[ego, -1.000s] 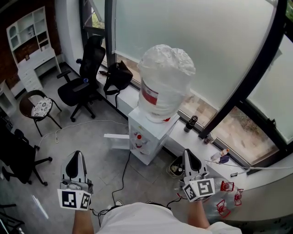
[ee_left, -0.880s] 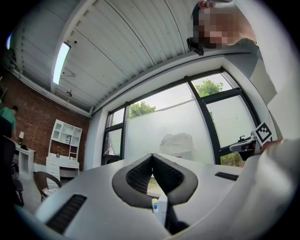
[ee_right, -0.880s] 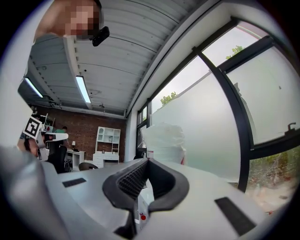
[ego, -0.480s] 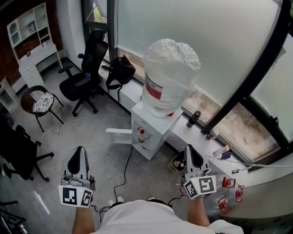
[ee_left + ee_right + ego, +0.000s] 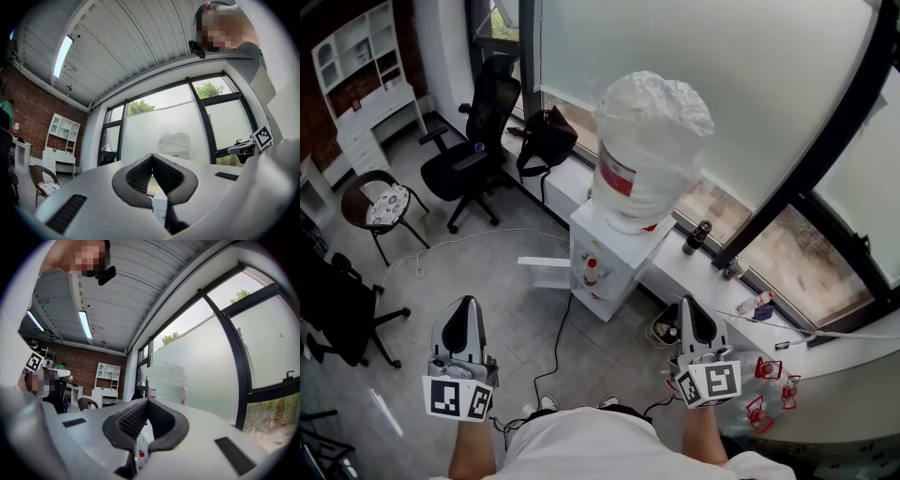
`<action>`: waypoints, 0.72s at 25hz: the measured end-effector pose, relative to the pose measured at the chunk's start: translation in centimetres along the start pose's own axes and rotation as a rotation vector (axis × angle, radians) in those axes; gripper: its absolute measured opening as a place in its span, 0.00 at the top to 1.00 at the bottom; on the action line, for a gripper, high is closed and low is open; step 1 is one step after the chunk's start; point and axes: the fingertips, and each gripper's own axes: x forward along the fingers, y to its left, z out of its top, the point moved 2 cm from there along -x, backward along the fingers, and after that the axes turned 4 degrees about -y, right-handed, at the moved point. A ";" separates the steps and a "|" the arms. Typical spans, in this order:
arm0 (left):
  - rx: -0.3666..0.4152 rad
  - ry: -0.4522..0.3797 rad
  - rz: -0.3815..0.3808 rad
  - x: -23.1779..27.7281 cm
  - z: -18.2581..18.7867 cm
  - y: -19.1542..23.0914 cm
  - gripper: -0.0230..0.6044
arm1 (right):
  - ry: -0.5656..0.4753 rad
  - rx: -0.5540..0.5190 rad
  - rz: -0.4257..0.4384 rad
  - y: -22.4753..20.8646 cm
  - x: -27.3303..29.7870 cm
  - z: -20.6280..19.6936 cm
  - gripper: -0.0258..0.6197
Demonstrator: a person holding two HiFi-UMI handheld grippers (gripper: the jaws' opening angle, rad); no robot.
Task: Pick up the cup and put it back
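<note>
No cup shows clearly; a dark cup-like flask (image 5: 695, 236) stands on the window ledge (image 5: 675, 277) to the right of the white water dispenser (image 5: 605, 272). The dispenser carries a large bottle wrapped in plastic (image 5: 649, 150). My left gripper (image 5: 466, 305) hangs low on the left above the floor, shut and empty, its tips meeting in the left gripper view (image 5: 152, 156). My right gripper (image 5: 687, 305) is low on the right, near the ledge, also shut with nothing in it (image 5: 147, 401). Both point toward the dispenser, well short of it.
A black office chair (image 5: 478, 141) and a black bag (image 5: 546, 141) stand left of the dispenser. A round-seat chair (image 5: 382, 204) and white shelves (image 5: 356, 84) are far left. A cable (image 5: 469, 239) crosses the floor. A bin (image 5: 664, 330) sits under the ledge.
The head view has drifted, so the dispenser sits a little further right and higher. Both grippers stay shut and keep nearly the same places.
</note>
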 end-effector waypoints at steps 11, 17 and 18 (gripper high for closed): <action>-0.026 0.016 -0.016 -0.3 -0.8 0.1 0.93 | -0.009 -0.012 -0.014 0.9 -0.7 0.5 0.93; -0.039 0.018 -0.020 -0.5 -1.2 0.2 0.93 | -0.004 -0.016 -0.014 1.2 -0.9 0.3 0.93; -0.040 0.019 -0.021 -0.5 -1.3 0.2 0.93 | -0.005 -0.017 -0.014 1.2 -0.9 0.3 0.93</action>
